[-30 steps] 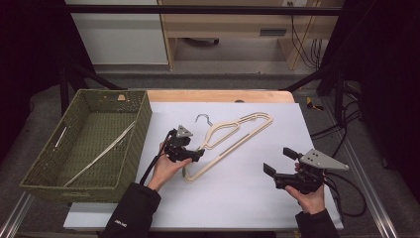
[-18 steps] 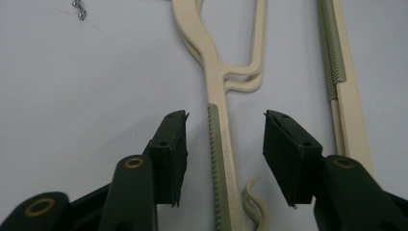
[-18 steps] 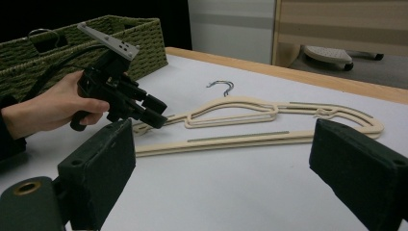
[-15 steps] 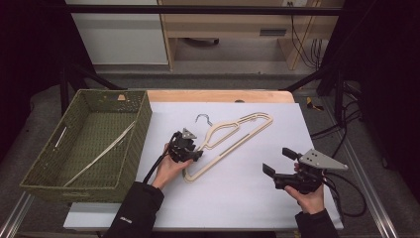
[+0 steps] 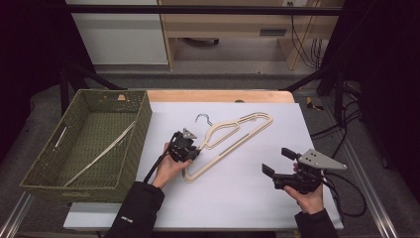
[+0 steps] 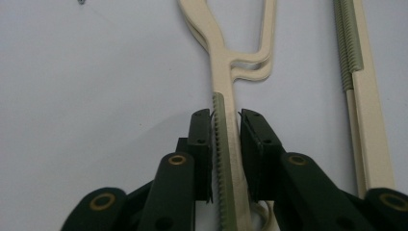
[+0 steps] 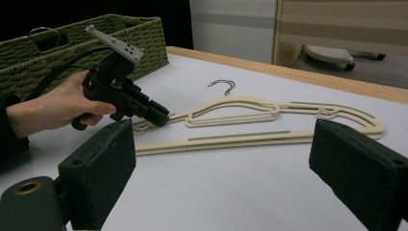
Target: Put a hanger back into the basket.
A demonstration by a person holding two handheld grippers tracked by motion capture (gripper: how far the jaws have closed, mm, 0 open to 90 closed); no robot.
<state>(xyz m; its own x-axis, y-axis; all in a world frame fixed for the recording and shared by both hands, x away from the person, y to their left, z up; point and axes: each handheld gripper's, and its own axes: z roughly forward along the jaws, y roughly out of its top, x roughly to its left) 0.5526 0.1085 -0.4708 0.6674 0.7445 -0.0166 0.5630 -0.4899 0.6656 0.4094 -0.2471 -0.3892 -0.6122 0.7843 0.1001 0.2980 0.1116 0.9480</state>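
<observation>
On the white table (image 5: pixel 237 198), my left tongs (image 6: pixel 226 120) have just been closing and now pinch the cream hanger (image 5: pixel 233 136) (near its lower end); my right tongs (image 5: pixel 278 162) hover spread, well apart.

floor: grey (image 5: pixel 233 79) | cabinet: white (image 5: pixel 119 34) | desk: pale wood (image 5: pixel 237 25) | surroundings: dark

Green wicker basket (image 5: pixel 133 144) holding perhaps a pale rod (image 5: pixel 101 153)
</observation>
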